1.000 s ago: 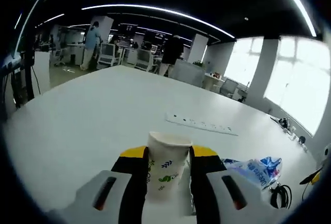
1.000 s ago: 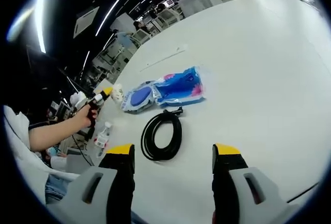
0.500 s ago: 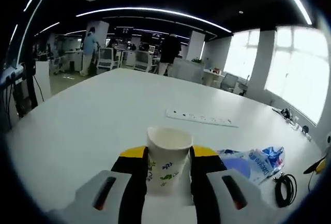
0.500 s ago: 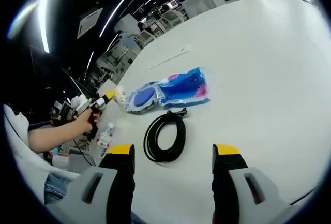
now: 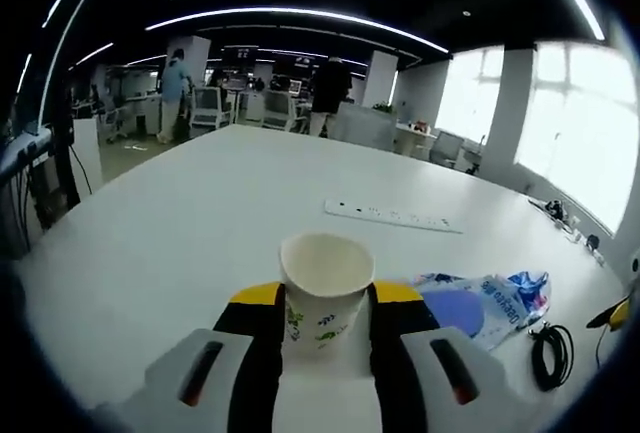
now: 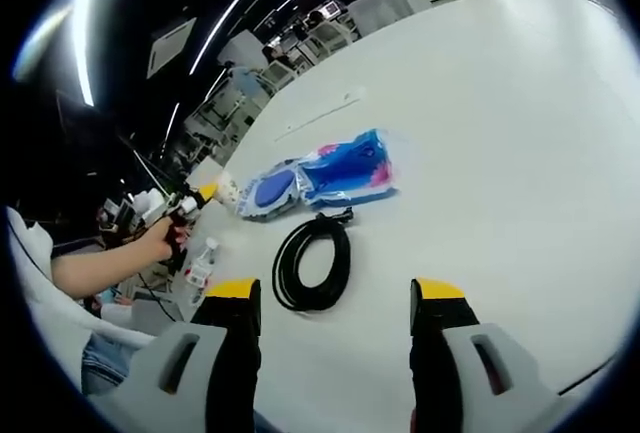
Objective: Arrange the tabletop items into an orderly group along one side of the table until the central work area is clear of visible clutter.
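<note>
- Left gripper view: my left claw (image 5: 325,303) is clenched on a paper cup (image 5: 326,288), upright, mouth open to me, jaws pressed on both sides of it
- Past the cup the white table (image 5: 180,223) runs bare toward 12 o'clock; a flat power strip (image 5: 392,217) lies at about 1 o'clock, well apart
- At 3 o'clock a blue packet (image 5: 485,300) lies flat, and just beyond it toward 4 o'clock a black cable coil (image 5: 548,356)
- Right gripper view: my right claw (image 6: 333,313) stands released, jaws wide and holding nothing, over the table (image 6: 520,123)
- The coil (image 6: 312,261) lies just ahead between the jaws at 12 o'clock, touching or nearly touching the packet (image 6: 320,174) beyond it
- At 10 o'clock my hand (image 6: 160,238) carries the left claw (image 6: 205,193) with the cup (image 6: 228,189), close to the packet's end; a small bottle (image 6: 199,263) stands near the table edge below
- I judge this the cup-moving step: the cup is in transit to join the packet and coil
- Next calls for setting it down upright just beside the packet, then letting go gently so it does not tip
</note>
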Available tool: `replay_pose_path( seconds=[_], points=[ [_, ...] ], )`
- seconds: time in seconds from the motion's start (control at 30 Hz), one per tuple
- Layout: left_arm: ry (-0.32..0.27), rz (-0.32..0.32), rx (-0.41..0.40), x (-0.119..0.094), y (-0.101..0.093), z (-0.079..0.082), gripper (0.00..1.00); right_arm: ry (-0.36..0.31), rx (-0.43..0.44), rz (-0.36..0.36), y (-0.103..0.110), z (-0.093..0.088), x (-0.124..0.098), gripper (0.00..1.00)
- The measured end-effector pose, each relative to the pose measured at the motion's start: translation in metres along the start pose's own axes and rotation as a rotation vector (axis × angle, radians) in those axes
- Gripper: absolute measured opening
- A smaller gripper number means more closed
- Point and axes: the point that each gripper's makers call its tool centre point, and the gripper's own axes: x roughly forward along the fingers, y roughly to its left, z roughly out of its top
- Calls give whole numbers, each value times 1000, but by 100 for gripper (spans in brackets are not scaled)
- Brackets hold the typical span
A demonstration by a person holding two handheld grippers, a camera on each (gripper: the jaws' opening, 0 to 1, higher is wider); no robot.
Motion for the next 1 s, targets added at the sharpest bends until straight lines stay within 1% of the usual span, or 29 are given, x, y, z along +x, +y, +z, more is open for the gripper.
replay_pose_path(
  seconds=[0.27, 0.43, 0.53, 0.77, 0.8, 0.93, 1.0],
  points=[
    [21, 10, 11, 3, 12, -8, 34, 6, 5, -6, -1, -5, -1, 59],
    [32, 11, 21, 3, 14, -10, 35, 8, 6, -7, -2, -7, -2, 59],
    [37, 20, 14, 3, 18, -11, 35, 11, 6, -8, -3, -7, -2, 59],
    [54, 20, 26, 2, 20, -14, 36, 19, 8, -14, -7, -11, -3, 59],
    [57, 22, 28, 1, 20, -15, 37, 20, 9, -14, -7, -12, -3, 60],
    [71, 27, 33, 0, 20, -18, 46, 23, 12, -16, -7, -14, -4, 60],
    [83, 27, 40, -1, 18, -21, 48, 23, 14, -16, -8, -16, -4, 60]
  ],
)
